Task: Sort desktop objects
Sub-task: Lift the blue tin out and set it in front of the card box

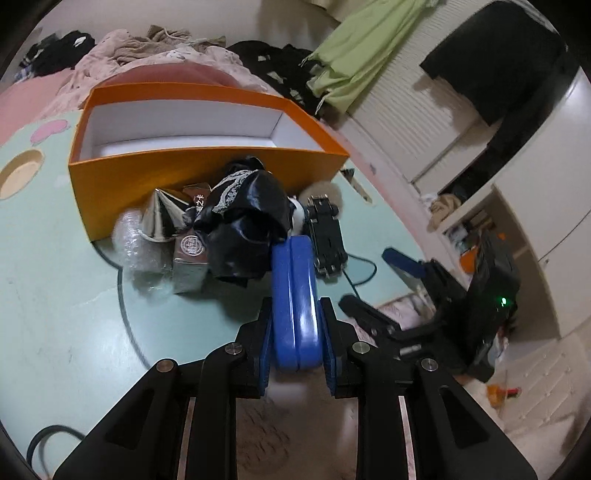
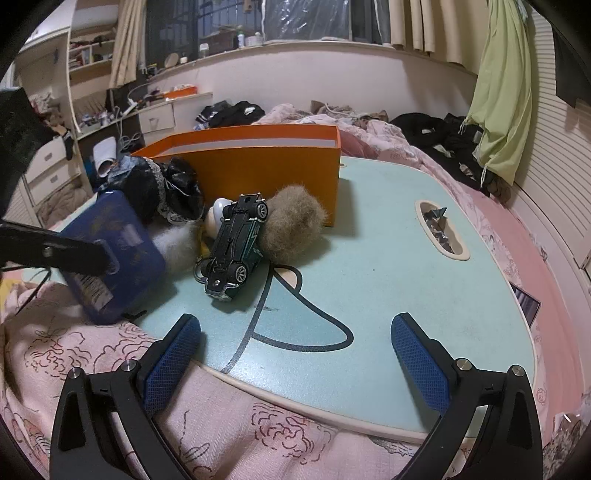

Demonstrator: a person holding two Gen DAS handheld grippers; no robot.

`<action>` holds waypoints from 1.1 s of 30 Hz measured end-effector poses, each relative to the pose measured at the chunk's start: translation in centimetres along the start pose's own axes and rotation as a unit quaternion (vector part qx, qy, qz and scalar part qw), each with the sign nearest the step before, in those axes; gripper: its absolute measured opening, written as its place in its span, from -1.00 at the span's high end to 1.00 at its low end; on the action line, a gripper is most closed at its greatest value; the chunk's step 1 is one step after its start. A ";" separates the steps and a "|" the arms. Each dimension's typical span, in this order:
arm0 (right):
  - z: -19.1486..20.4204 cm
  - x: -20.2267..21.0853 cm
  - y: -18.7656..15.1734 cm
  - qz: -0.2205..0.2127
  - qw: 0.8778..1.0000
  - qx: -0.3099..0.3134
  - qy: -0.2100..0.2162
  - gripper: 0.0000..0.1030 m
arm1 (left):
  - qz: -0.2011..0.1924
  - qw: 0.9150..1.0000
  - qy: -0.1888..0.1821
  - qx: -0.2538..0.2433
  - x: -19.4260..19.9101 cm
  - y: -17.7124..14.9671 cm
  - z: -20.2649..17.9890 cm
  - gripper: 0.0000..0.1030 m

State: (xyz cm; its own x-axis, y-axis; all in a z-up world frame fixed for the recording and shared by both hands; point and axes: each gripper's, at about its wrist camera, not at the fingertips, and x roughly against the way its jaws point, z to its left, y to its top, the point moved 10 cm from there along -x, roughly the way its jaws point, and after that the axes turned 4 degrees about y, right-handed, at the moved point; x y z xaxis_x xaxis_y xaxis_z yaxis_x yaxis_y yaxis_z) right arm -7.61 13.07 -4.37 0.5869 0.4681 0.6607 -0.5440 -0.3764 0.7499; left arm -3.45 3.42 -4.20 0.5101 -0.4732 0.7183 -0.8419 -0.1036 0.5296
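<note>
Blue case [image 1: 294,302]: glossy smooth plastic. Orange box [image 1: 207,166]: matt card, white inside. Black bag [image 1: 245,225]: shiny crinkled film. Toy car [image 2: 236,247]: glossy. Pompom [image 2: 293,230]: fuzzy. Table [image 2: 369,280]: smooth, slight sheen. Pads [image 2: 421,362]: blue, knurled. Bedspread [image 2: 92,362]: pink cloth.

A pink quilt with a line-drawn flower print [image 2: 258,424] covers the bed. Dark clothes [image 2: 232,110] lie heaped near a white chest of drawers [image 2: 159,118]. A pale green garment [image 2: 502,92] hangs beside beige curtains [image 2: 432,22] at the window.
</note>
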 end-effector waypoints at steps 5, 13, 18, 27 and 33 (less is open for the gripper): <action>0.0 0.0 0.0 0.000 1.000 0.000 0.000 -1.00 | -0.024 0.997 0.076 0.003 -0.1 1.0 2.2 0.13; 0.0 0.0 0.0 0.000 1.000 0.000 0.000 -1.00 | -0.073 0.983 0.164 -0.037 3.8 -1.6 2.2 -0.52; 0.0 -0.1 0.0 0.000 1.000 0.001 -0.001 -1.00 | -0.038 0.976 0.207 -0.061 1.5 -3.4 4.3 -0.64; 0.0 0.0 0.2 -0.001 1.000 0.001 -0.001 -1.00 | -0.042 0.970 0.228 -0.068 1.1 -3.0 4.9 -0.83; 0.0 0.1 0.2 -0.001 1.000 0.001 -0.001 -1.00 | -0.043 0.970 0.228 -0.067 1.1 -3.1 4.9 -0.84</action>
State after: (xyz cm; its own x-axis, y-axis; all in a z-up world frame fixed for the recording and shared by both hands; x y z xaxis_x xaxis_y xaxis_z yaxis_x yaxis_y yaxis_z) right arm -7.70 12.99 -4.16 0.5892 0.4672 0.6592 -0.5420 -0.3766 0.7513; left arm -1.15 -1.07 -7.30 0.6283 -0.0285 0.7774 -0.7777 0.0043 0.6286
